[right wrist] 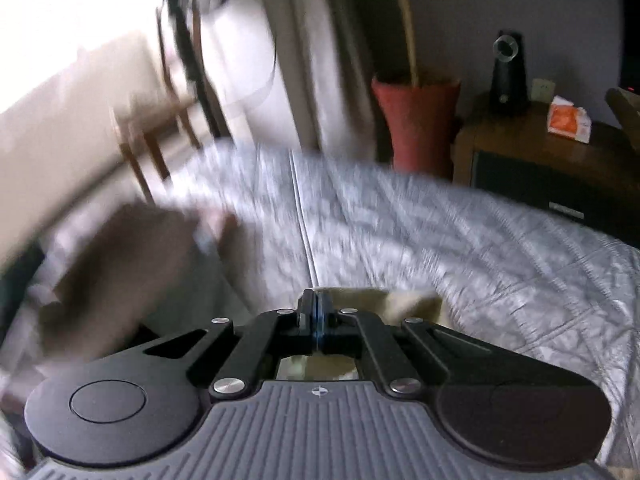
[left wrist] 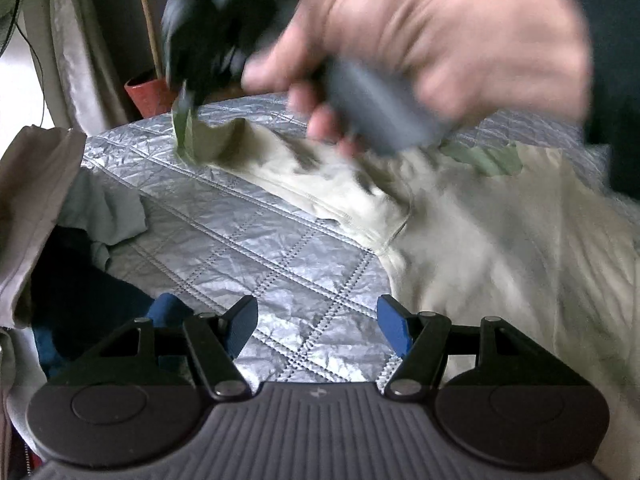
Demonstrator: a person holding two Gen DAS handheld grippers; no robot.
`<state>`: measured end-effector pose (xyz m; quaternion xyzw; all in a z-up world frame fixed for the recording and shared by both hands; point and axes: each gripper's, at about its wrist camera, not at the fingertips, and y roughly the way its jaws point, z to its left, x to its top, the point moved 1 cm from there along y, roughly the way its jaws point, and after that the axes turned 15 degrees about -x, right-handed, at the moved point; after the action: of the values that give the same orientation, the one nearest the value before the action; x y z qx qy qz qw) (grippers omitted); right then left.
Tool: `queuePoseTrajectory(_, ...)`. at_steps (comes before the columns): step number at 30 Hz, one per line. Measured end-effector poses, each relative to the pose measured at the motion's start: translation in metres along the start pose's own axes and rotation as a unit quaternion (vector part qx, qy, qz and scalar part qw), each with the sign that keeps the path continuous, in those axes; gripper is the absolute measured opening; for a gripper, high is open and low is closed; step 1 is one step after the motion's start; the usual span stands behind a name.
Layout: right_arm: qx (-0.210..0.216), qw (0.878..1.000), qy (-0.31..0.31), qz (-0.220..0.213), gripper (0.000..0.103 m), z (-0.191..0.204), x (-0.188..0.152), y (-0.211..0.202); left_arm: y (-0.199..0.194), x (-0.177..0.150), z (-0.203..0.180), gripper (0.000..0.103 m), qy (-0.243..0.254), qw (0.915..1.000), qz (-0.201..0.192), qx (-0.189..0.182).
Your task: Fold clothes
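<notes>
Pale green shirt (left wrist: pixel 500 240) lies spread over the right half of the quilted silver bedspread (left wrist: pixel 248 232), one sleeve (left wrist: pixel 304 176) stretched out across the quilt toward the far edge of the bed. My right gripper (left wrist: pixel 186 136) is at the end of that sleeve, and the cuff is drawn up into it; the view from the left wrist is blurred there, but from the right wrist I see my right fingers (right wrist: pixel 308 308) pressed together with no gap, pale cloth (right wrist: pixel 404 304) bunched right beside and below them. My right hand (left wrist: pixel 440 36) wraps the grey handle above the shirt.

My left gripper (left wrist: pixel 316 324) hangs over bare quilt just beside the shirt's body. Its blue-padded fingers (left wrist: pixel 394 328) stand well apart, with nothing between them and nothing touching them.

To the left, other clothes sit in a heap at the bed's edge: a beige piece (left wrist: pixel 32 200), a grey-green one (left wrist: pixel 100 208) and dark blue cloth (left wrist: pixel 80 300). Beyond the bed stand a red plant pot (right wrist: pixel 416 120) and a wooden cabinet (right wrist: pixel 540 152).
</notes>
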<state>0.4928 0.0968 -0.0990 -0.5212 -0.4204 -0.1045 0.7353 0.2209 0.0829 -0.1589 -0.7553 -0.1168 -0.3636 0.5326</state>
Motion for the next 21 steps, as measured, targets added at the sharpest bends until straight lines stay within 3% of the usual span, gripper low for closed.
queuePoseTrajectory(5, 0.030, 0.993, 0.093, -0.069, 0.000, -0.047, 0.017, -0.087, -0.005, 0.003, 0.004, 0.062, -0.010, 0.9999, -0.010, -0.008)
queuePoseTrajectory(10, 0.036, 0.978, 0.172, -0.115, 0.000, -0.096, -0.013, -0.191, -0.007, 0.009, 0.008, 0.062, -0.025, 0.9993, -0.022, -0.016)
queuePoseTrajectory(14, 0.033, 0.968, 0.218, -0.122, 0.000, -0.125, -0.066, -0.254, -0.005, 0.012, 0.007, 0.062, -0.037, 0.9988, -0.028, -0.018)
queuePoseTrajectory(19, -0.005, 0.953, 0.297, -0.067, 0.001, -0.154, -0.171, -0.273, -0.002, 0.016, 0.002, 0.062, -0.046, 0.9983, -0.034, -0.013)
queuePoseTrajectory(21, -0.036, 0.938, 0.342, -0.036, 0.004, -0.171, -0.219, -0.267, -0.001, 0.017, 0.003, 0.062, -0.052, 0.9980, -0.035, -0.009)
